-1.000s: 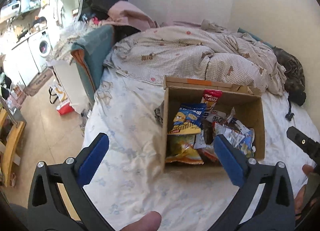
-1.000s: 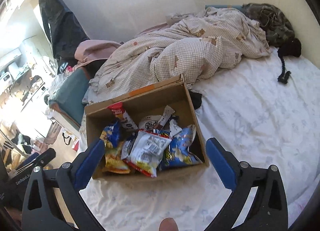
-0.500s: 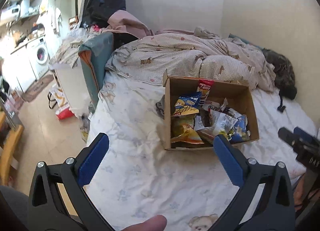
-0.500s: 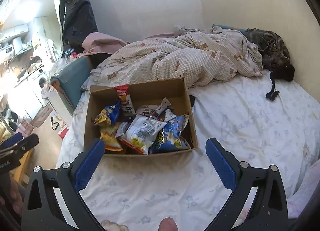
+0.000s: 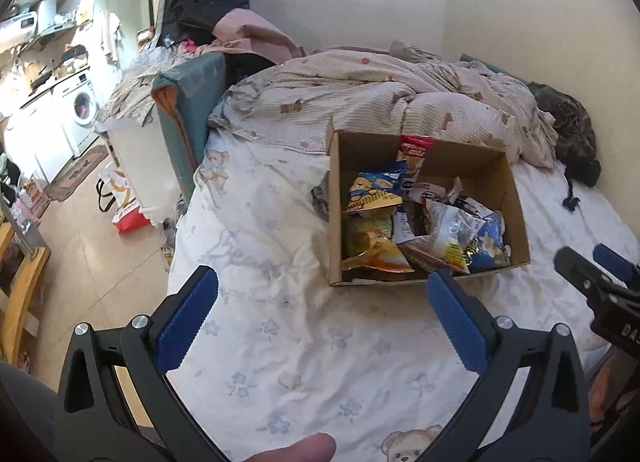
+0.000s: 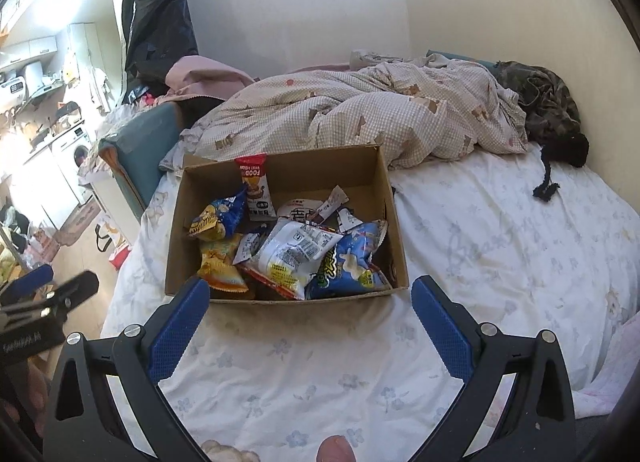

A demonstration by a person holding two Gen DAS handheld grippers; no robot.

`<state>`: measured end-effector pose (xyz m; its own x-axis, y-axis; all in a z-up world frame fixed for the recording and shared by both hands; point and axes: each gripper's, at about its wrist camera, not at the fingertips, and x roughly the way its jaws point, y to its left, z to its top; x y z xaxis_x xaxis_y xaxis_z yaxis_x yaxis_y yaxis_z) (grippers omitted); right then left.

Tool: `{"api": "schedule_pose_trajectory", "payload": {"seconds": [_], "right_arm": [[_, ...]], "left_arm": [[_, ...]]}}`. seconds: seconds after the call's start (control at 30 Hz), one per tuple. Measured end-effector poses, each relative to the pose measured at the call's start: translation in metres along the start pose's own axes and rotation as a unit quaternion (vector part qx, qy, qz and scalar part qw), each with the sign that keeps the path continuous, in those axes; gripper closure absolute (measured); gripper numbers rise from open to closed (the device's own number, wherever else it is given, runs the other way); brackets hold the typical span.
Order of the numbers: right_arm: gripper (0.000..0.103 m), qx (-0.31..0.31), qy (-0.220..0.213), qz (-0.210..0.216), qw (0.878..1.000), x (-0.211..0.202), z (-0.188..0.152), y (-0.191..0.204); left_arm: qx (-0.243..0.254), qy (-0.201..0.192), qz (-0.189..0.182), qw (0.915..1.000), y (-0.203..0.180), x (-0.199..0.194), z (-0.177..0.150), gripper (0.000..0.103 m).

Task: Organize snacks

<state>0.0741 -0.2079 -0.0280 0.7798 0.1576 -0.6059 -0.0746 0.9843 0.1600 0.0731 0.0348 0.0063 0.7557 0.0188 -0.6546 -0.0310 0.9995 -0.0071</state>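
A small lived-in studio home, bedroom and kitchen sharing one room.

The bed point(image 5: 280, 342), in a floral and teddy-bear sheet, fills the foreground; a rumpled checked quilt point(image 5: 380, 102) lies heaped at its far end against the wall. Beyond the bed's left side, across a tiled floor point(image 5: 80, 246), a front-loading washing machine point(image 5: 82, 108) stands under a cluttered kitchen counter, with shelves and appliances above it.

Left gripper point(image 5: 320, 294) and right gripper point(image 6: 310, 296) hovered side by side, jaws spread wide, nothing gripped between them.
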Motion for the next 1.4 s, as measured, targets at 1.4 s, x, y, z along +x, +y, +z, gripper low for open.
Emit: {"api": "schedule_pose_trajectory", "payload": {"seconds": [1.4], "right_arm": [[0.0,-0.002,0.001,-0.007,1.0,0.0015,-0.0009,-0.0007]], "left_arm": [[0.007,-0.007,0.003,0.9999,-0.0021,-0.0052,-0.0006,0.0]]}}
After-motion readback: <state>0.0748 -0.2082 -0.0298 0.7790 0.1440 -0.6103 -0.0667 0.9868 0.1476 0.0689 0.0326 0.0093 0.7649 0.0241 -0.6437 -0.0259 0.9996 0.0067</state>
